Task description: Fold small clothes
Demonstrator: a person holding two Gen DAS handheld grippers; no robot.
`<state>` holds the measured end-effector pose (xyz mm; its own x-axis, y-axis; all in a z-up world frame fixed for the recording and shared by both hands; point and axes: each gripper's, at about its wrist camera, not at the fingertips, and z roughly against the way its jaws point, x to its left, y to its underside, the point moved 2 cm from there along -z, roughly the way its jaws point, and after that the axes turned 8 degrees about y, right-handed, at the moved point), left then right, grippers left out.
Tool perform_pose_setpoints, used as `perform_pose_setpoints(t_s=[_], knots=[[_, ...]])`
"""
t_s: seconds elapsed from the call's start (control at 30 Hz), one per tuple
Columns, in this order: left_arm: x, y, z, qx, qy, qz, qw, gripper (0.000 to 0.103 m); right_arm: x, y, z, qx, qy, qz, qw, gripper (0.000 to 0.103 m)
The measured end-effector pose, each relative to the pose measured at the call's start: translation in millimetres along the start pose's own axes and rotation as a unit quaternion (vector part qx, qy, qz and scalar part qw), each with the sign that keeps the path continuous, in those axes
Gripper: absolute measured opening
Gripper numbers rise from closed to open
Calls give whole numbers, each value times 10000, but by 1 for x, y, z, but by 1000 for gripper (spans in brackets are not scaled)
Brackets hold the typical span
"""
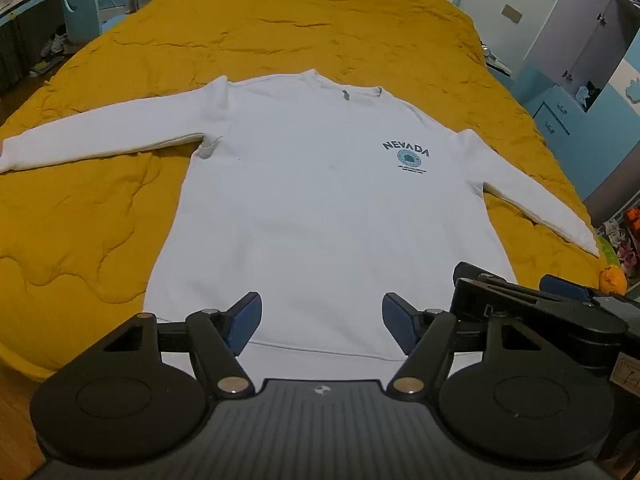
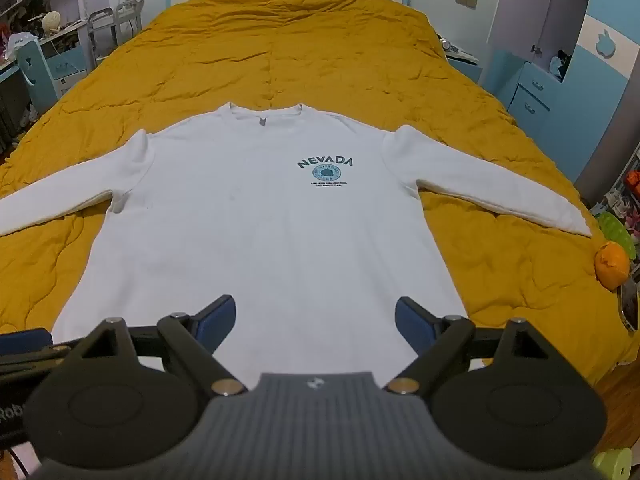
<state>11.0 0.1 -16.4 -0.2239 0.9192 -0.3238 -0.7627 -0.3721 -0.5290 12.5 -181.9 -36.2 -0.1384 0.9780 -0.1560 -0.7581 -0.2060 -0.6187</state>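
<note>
A white long-sleeved sweatshirt (image 1: 312, 208) with a teal NEVADA print lies flat and face up on the yellow quilt, both sleeves spread out to the sides, hem nearest me. It also shows in the right wrist view (image 2: 264, 232). My left gripper (image 1: 322, 322) is open and empty, hovering over the hem near its middle. My right gripper (image 2: 316, 326) is open and empty, over the hem toward its right side. The right gripper's body shows at the right of the left wrist view (image 1: 540, 308).
The yellow quilt (image 2: 280, 48) covers a wide bed. An orange object (image 2: 610, 264) sits at the bed's right edge beside green items. Blue drawers (image 2: 532, 96) stand at the right, a desk and chair (image 2: 36, 68) at the left.
</note>
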Motion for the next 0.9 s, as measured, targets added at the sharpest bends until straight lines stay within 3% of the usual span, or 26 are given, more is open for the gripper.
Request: perform_pose_setpoints(t_s=[0.9], knots=[[1,-1,-2,36,33,102,9999,81,0,-4,6,-35,61,68,10000,83]])
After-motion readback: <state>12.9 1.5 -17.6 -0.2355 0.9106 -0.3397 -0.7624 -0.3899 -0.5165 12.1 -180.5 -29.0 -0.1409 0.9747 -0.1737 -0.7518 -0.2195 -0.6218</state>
